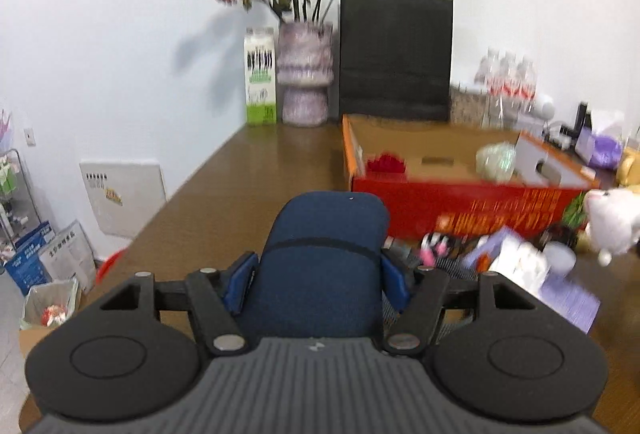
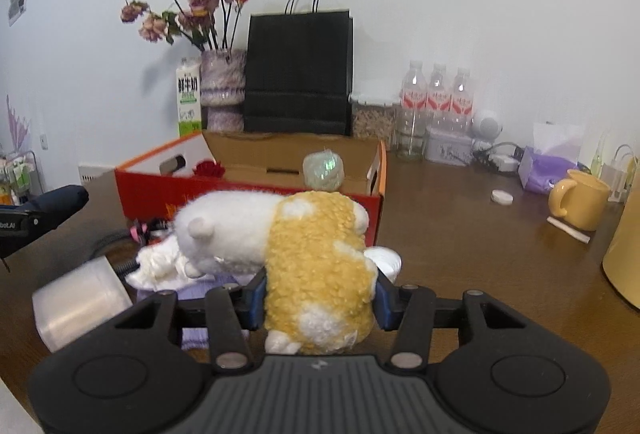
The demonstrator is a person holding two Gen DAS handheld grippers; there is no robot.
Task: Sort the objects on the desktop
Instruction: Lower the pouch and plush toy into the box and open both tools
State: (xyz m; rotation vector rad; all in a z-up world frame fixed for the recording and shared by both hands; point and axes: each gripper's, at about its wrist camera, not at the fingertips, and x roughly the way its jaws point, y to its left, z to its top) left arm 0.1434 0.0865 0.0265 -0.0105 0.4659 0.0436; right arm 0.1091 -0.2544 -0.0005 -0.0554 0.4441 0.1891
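Observation:
My left gripper [image 1: 318, 274] is shut on a dark blue case [image 1: 324, 254], held above the brown table to the left of the red cardboard box [image 1: 460, 202]. My right gripper [image 2: 320, 298] is shut on a yellow and white plush toy [image 2: 316, 266], held in front of the same red box [image 2: 152, 194]. The box holds a red flower [image 2: 208, 168] and a pale green ball [image 2: 323, 170]. The blue case and left gripper show at the left edge of the right wrist view [image 2: 44, 210]. The plush shows at the right edge of the left wrist view [image 1: 612, 218].
A clear jar [image 2: 76, 302], purple booklet [image 1: 560, 294], black cable and small items lie before the box. A vase of flowers [image 2: 222, 90], milk carton [image 2: 188, 98], black paper bag [image 2: 298, 74] and water bottles [image 2: 436, 98] line the wall. A yellow mug [image 2: 580, 204] and white cap [image 2: 502, 197] are at right.

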